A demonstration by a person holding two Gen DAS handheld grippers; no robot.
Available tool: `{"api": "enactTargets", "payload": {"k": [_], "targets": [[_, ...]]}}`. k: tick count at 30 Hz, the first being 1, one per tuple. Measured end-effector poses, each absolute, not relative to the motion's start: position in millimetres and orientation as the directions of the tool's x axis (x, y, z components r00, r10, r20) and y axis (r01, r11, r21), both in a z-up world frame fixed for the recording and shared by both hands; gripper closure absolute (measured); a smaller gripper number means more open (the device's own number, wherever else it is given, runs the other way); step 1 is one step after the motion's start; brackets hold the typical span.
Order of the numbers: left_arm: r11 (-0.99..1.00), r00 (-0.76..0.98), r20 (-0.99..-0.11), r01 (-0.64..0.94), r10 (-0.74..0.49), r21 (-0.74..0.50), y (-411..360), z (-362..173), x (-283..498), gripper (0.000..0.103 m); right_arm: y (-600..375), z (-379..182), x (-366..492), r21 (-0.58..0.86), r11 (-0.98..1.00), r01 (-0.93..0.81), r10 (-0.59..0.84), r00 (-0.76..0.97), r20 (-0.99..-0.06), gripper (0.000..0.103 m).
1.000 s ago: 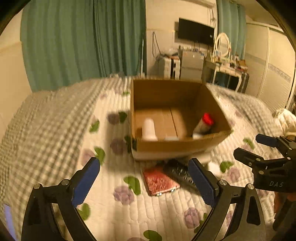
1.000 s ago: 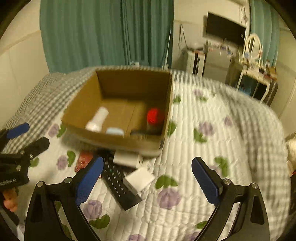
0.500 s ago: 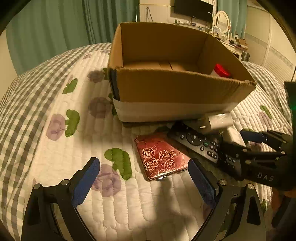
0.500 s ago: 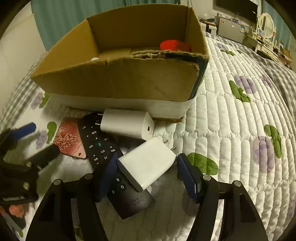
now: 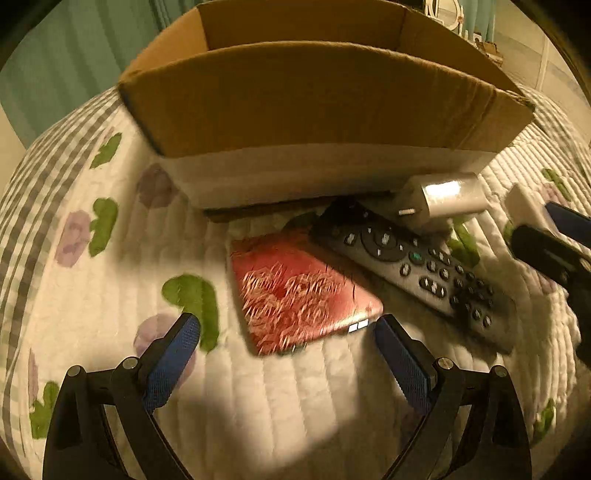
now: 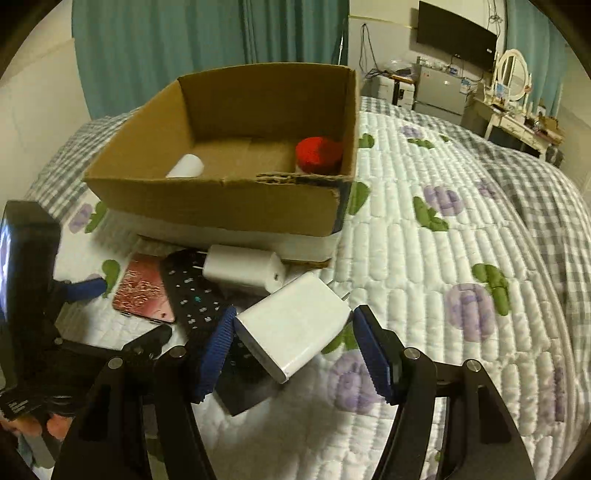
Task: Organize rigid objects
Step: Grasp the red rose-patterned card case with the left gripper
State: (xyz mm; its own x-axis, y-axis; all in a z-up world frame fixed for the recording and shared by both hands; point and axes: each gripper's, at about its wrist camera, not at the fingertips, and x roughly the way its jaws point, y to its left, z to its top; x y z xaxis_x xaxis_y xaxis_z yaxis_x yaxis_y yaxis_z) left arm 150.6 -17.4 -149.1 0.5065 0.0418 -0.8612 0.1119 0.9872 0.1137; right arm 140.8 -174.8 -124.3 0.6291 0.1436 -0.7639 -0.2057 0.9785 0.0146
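My right gripper (image 6: 295,350) is shut on a white charger block (image 6: 295,325) and holds it above a black remote (image 6: 192,291). A second white charger (image 6: 243,266) lies by the cardboard box (image 6: 221,206), which holds a red-capped bottle (image 6: 317,153) and a white bottle (image 6: 186,166). My left gripper (image 5: 288,365) is open, its fingers either side of the near end of a red rose-patterned case (image 5: 299,291). In the left wrist view the remote (image 5: 410,266) and the second charger (image 5: 443,199) lie right of the case, in front of the box (image 5: 314,103).
Everything lies on a quilted bedspread (image 6: 461,258) with purple flowers and a grey check border. Green curtains (image 6: 207,48), a wall television (image 6: 456,29) and a dressing table (image 6: 517,107) stand beyond the bed.
My right gripper has closed on the white charger block and lifted it off the remote. My left gripper has moved down and closer to the red case.
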Motion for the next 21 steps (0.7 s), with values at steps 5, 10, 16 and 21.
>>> {"api": "enactTargets", "payload": {"k": [5, 10, 16, 21], "targets": [[0.983, 0.526, -0.848, 0.115, 0.062, 0.143, -31.7, -155.4, 165.5, 0.006, -180.7, -127.0, 145.3, 0.045, 0.980, -0.191, 0.156, 0.615, -0.773, 0.038], [0.983, 0.540, -0.842, 0.152, 0.008, 0.107, -37.2, -155.8, 166.5, 0.019, -186.1, -129.6, 145.2, 0.061, 0.983, -0.175, 0.157, 0.609, -0.778, 0.038], [0.983, 0.536, -0.844, 0.165, -0.024, 0.076, -35.5, -146.6, 149.1, 0.047, -185.2, -126.9, 138.3, 0.041, 0.983, -0.177, 0.145, 0.627, -0.766, 0.038], [0.988, 0.509, -0.857, 0.154, -0.085, -0.007, -24.9, -139.4, 133.8, 0.095, -184.4, -124.1, 132.0, 0.027, 0.985, -0.173, 0.133, 0.635, -0.761, 0.038]]}}
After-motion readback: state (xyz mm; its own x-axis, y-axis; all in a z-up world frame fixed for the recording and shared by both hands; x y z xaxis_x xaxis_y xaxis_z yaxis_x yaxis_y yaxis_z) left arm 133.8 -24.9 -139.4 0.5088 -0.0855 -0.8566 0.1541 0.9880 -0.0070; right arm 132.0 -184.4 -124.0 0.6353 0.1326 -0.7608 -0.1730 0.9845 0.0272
